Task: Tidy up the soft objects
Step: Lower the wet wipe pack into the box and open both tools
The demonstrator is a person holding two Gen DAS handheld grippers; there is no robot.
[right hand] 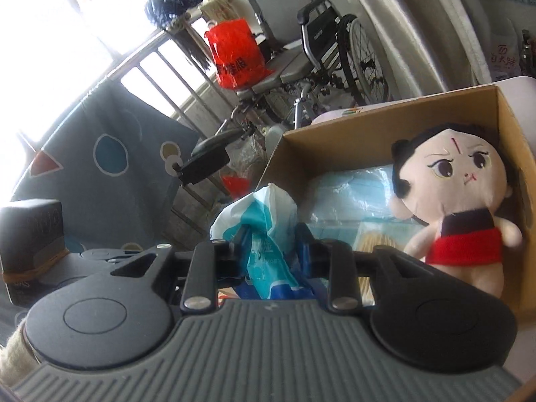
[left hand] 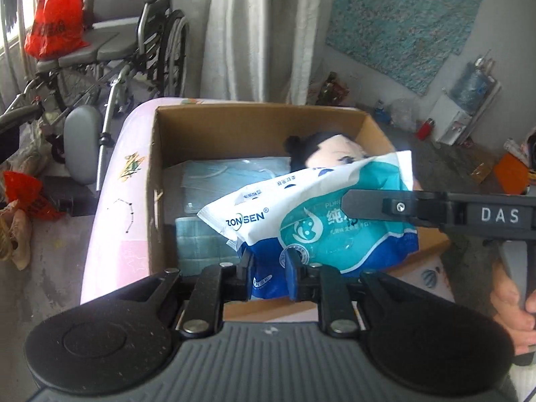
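Note:
A white, teal and blue wipes pack (left hand: 301,221) hangs over an open cardboard box (left hand: 254,117). My left gripper (left hand: 269,271) is shut on the pack's near blue end. My right gripper (right hand: 269,251) is shut on the other end of the pack (right hand: 264,221); it reaches in from the right in the left wrist view (left hand: 368,204). A plush doll (right hand: 455,201) with black hair and a red skirt leans against the box's far wall (right hand: 368,124). Pale blue packets (left hand: 231,177) lie on the box floor.
The box stands on a pink table (left hand: 114,201). A wheelchair (left hand: 110,63) with a red bag (left hand: 57,16) stands behind it, beside a grey curtain (left hand: 254,30). Clutter and a water jug (left hand: 469,83) sit on the floor at right.

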